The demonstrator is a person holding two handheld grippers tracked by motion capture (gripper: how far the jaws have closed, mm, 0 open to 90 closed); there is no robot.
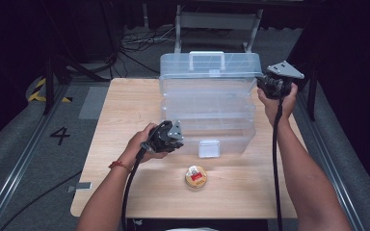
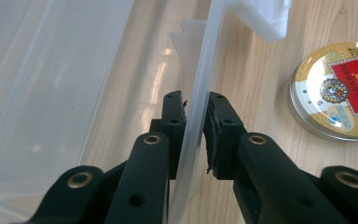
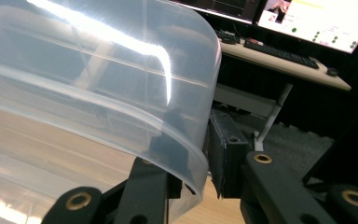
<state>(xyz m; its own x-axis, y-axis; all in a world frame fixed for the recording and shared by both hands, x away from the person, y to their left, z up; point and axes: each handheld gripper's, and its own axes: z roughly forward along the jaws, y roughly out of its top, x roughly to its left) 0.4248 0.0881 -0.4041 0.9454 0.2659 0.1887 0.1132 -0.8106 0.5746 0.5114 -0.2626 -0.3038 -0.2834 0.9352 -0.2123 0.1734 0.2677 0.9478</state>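
Observation:
A clear plastic storage box (image 1: pixel 207 103) stands on the wooden table (image 1: pixel 125 110), its lid (image 1: pixel 209 67) with a white handle raised at the back. My left gripper (image 1: pixel 173 139) is at the box's front left corner. In the left gripper view it (image 2: pixel 196 100) is shut on the thin front wall (image 2: pixel 200 70), one pad on each side. My right gripper (image 1: pixel 265 86) is at the upper right end of the lid. In the right gripper view it (image 3: pixel 198 126) is shut on the lid's curved rim (image 3: pixel 186 116), with the inner jaw seen through the plastic.
A round gold tin (image 1: pixel 195 176) with a red label lies on the table in front of the box, right of my left gripper (image 2: pixel 340 91). A white latch (image 1: pixel 208 148) hangs on the front wall. Cables and a metal stand sit on the floor behind the table.

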